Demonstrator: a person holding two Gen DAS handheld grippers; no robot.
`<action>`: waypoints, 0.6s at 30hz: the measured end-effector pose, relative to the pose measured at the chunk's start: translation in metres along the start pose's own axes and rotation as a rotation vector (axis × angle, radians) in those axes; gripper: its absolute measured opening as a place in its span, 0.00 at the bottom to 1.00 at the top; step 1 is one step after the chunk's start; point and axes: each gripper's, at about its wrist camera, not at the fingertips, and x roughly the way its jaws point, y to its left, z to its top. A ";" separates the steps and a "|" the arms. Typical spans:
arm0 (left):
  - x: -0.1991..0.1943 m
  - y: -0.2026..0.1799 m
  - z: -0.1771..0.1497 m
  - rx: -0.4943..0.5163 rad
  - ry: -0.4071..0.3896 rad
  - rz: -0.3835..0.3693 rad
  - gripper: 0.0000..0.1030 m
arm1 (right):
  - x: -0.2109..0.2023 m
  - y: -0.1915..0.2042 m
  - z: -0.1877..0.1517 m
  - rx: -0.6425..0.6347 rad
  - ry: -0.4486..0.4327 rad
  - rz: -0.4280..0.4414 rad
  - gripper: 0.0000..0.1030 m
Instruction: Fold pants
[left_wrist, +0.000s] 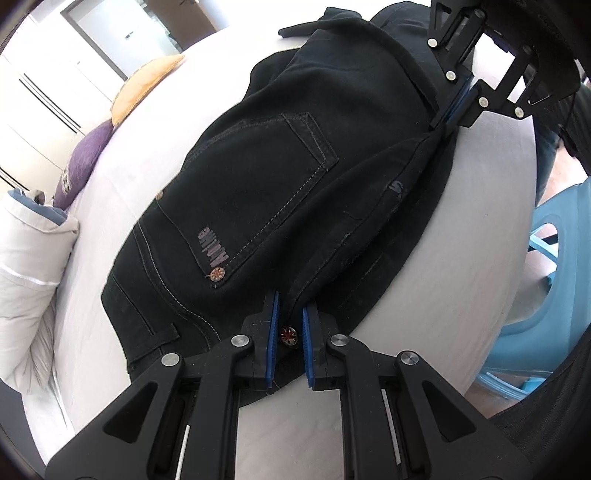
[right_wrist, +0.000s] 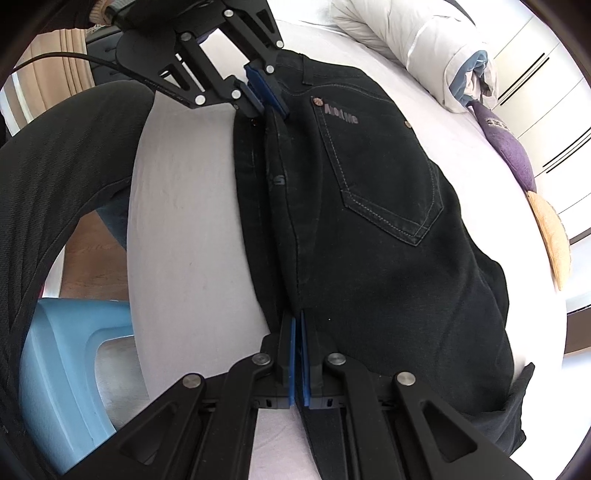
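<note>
Black jeans (left_wrist: 277, 177) lie folded lengthwise on a pale bed sheet (left_wrist: 461, 229), back pocket up. My left gripper (left_wrist: 290, 310) is shut on the waistband corner, and a copper button shows between its blue pads (left_wrist: 272, 332). In the right wrist view the same gripper (right_wrist: 266, 96) pinches the waistband end of the jeans (right_wrist: 369, 221). My right gripper (right_wrist: 298, 321) is shut on the near doubled edge of the jeans further down the leg. It also appears at the top right of the left wrist view (left_wrist: 456, 105), clamped on that same edge.
A rolled white duvet (left_wrist: 26, 258), a purple pillow (left_wrist: 83, 162) and an orange cushion (left_wrist: 147, 85) lie along the bed's far side. A light blue plastic stool (right_wrist: 62, 369) stands beside the bed's near edge. A person's dark sleeve (right_wrist: 55, 166) arches over it.
</note>
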 end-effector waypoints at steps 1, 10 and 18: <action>-0.004 -0.005 -0.002 -0.001 -0.004 -0.003 0.10 | -0.001 0.001 0.000 -0.004 0.001 -0.005 0.03; 0.022 0.038 -0.002 -0.026 0.006 -0.033 0.11 | 0.007 -0.001 -0.001 0.021 0.019 -0.005 0.03; 0.031 0.079 0.017 -0.062 0.056 -0.068 0.21 | 0.013 -0.009 -0.003 0.106 0.003 0.004 0.04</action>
